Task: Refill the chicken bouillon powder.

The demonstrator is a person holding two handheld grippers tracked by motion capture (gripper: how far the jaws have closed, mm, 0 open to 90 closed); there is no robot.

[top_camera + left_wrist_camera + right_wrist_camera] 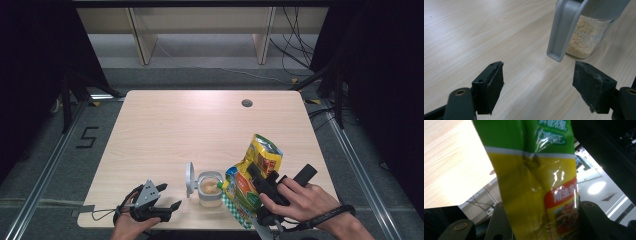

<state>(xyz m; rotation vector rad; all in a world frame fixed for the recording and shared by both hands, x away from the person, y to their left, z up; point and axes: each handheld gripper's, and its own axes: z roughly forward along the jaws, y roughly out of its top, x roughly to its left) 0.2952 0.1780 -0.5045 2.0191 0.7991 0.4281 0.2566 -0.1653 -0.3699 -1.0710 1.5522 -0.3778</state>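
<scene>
The step in hand looks like refilling: the right gripper [260, 182] pinches one yellow-and-green seasoning bag [252, 177] by its body and holds it off the table [165, 130], just to the right of one clear jar [210, 189]. The right gripper view shows the crinkled bag [534, 182] squeezed between the two jaws. The bag appears to stand with its torn top up and tilted away from the jar, so pouring does not seem to be under way at this instant.

The jar stands near the table's front edge with its grey flip lid [189, 179] swung open to the left and pale granules [210, 186] inside. The left gripper view shows the jar [586, 35] partly filled.

The left gripper [167, 196] rests spread and empty on the table to the jar's left, jaws toward it.

The next move probably calls for tipping the bag's mouth over the jar opening, while the left gripper could steady the jar.

Count: one bag, one jar, one lid, two grippers.
</scene>
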